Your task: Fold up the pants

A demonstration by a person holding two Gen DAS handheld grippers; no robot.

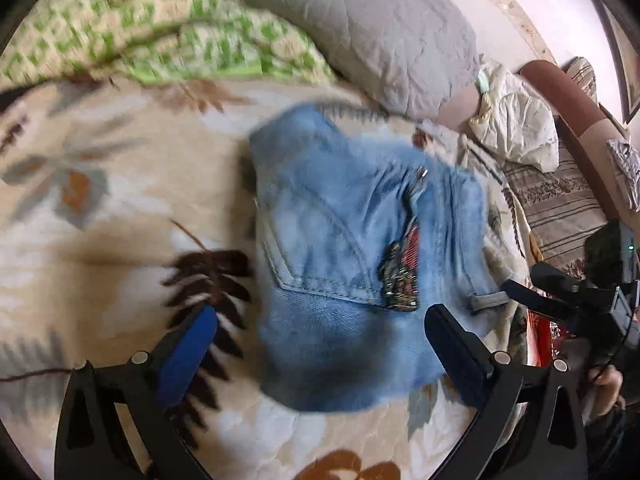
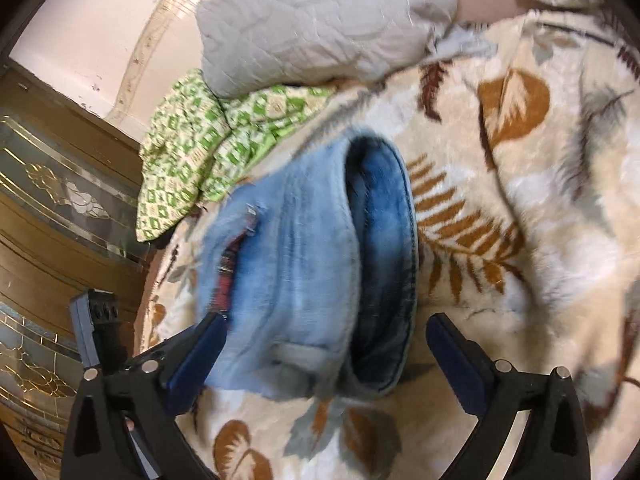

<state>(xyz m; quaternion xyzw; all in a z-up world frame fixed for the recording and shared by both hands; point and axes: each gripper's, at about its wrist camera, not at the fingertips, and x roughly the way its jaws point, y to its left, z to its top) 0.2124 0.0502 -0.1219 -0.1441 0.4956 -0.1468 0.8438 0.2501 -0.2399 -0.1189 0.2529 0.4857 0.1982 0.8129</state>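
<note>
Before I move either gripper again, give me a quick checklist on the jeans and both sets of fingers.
1. Jeans lying in a compact folded bundle on the leaf-print blanket: ok.
2. Left gripper open, gripping nothing: ok.
3. Right gripper open, fingers straddling the bundle's near end: ok.
4. Folded edges lined up: cannot tell, both views are blurred.
5. Grey pillow and green checked cloth apart from the jeans: ok.
6. Belt loop lying flat on the bundle: ok.

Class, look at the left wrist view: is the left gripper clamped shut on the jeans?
No. The left gripper stands wide open, its fingers either side of the folded jeans lying on the leaf-patterned blanket.
</note>
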